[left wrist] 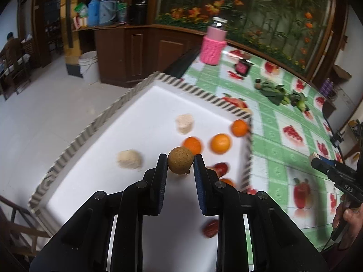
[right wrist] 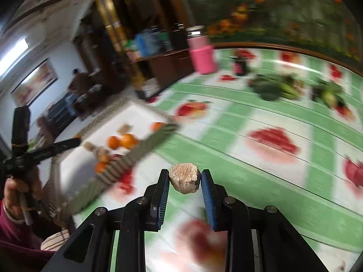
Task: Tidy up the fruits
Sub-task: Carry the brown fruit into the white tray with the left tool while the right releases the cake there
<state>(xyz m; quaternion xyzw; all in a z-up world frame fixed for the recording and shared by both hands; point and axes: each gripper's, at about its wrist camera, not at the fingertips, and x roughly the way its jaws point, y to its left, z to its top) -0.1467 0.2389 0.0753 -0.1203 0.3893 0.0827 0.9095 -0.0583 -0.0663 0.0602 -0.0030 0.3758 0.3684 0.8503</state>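
Observation:
My left gripper (left wrist: pixel 180 159) is shut on a round tan-brown fruit (left wrist: pixel 180 162) and holds it above the white tray (left wrist: pixel 145 104) with the striped rim. In the tray lie several oranges (left wrist: pixel 220 143), red dates (left wrist: pixel 220 168) and two pale beige pieces (left wrist: pixel 129 159). My right gripper (right wrist: pixel 185 175) is shut on a beige, rough cut chunk (right wrist: pixel 185 180) and holds it above the green fruit-print tablecloth (right wrist: pixel 226 154), to the right of the tray (right wrist: pixel 127 163). The right gripper also shows at the right edge of the left wrist view (left wrist: pixel 314 158).
A pink bottle (left wrist: pixel 213 45) in a knitted sleeve stands at the table's far edge. A small dark box (left wrist: pixel 242 67) and leafy greens (left wrist: pixel 275 93) lie beyond the tray. The tray sits at the table's left edge; the floor and a white bucket (left wrist: pixel 89 66) lie beyond.

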